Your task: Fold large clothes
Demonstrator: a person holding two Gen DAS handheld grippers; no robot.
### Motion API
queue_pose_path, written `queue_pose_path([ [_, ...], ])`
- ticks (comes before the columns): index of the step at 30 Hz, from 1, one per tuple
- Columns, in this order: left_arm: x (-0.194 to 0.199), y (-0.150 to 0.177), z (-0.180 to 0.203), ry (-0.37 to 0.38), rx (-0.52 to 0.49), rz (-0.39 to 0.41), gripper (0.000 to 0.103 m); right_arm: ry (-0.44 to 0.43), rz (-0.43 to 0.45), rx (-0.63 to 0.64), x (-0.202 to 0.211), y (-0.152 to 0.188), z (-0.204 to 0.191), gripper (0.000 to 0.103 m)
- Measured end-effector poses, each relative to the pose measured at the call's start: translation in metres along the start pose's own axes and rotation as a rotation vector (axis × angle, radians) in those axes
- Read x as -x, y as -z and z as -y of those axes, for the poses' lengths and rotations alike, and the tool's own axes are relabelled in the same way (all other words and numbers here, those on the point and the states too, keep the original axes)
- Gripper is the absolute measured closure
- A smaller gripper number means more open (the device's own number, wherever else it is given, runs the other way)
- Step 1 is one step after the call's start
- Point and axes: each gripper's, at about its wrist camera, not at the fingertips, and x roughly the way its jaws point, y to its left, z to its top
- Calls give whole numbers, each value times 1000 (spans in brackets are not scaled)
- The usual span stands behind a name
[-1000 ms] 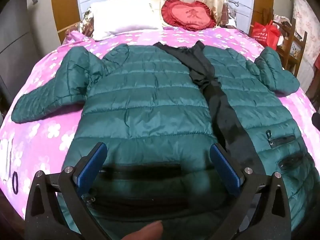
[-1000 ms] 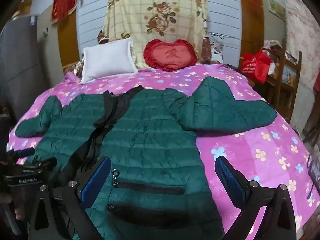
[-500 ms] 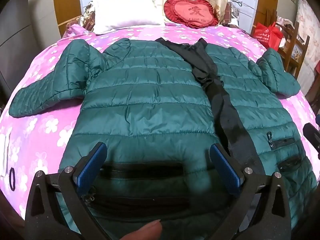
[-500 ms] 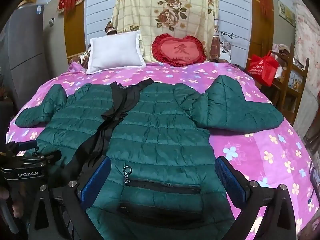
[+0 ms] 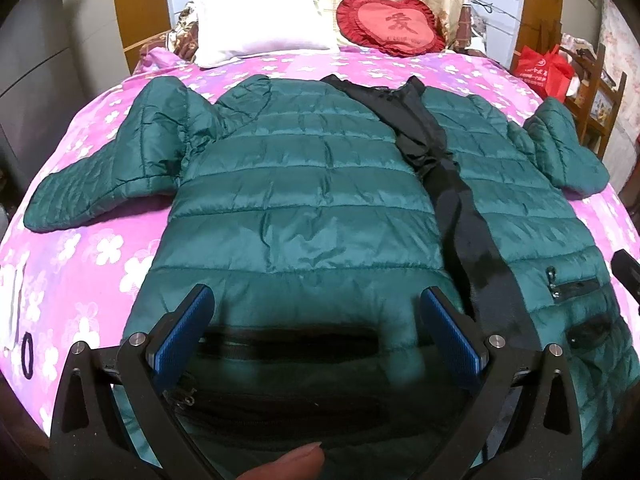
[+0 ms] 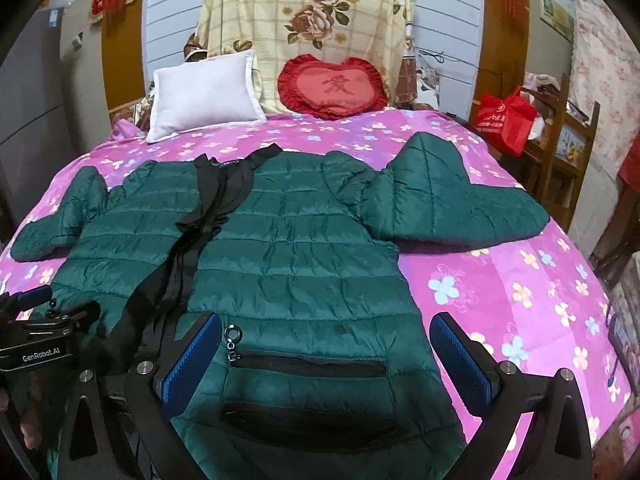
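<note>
A dark green quilted puffer jacket lies spread flat, front side up, across the middle of the bed, its hem at the near edge and its collar toward the headboard end. The front is unzipped, and the black lining shows as a strip running from collar to hem. One sleeve stretches out toward the bed's left edge; the other sleeve reaches toward the right edge, bent at the elbow. Zippered pockets sit low on each front panel, near the hem.

The left hand-held gripper hangs over the hem of the left front panel, its blue-padded fingers wide apart with nothing between them but the jacket below. The right hand-held gripper hangs over the right panel's hem, its fingers likewise spread wide and gripping nothing. Whether either touches the fabric I cannot tell.

The bed wears a pink sheet with a flower print. At its far end a white pillow leans beside a red heart-shaped cushion, with a cream rose-patterned cloth draped behind them. A red bag sits on wooden furniture beyond the bed's far right corner.
</note>
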Motion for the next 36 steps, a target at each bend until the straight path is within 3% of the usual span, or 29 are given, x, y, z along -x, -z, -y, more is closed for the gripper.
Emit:
queue_pose_path([
  [6, 0, -4, 0, -11, -25, 44, 0, 23, -3, 16, -1, 1, 2, 0],
  [13, -2, -6, -5, -6, -19, 14, 0, 22, -7, 1, -1, 1, 5, 0],
  [19, -2, -4, -2, 60, -25, 15, 1, 25, -6, -7, -1, 2, 9, 0],
  [27, 0, -2, 1, 63, -27, 34, 1, 23, -12, -10, -2, 3, 11, 0],
  [36, 3, -1, 2, 8, -30, 89, 0, 21, -17, -3, -4, 4, 10, 0],
])
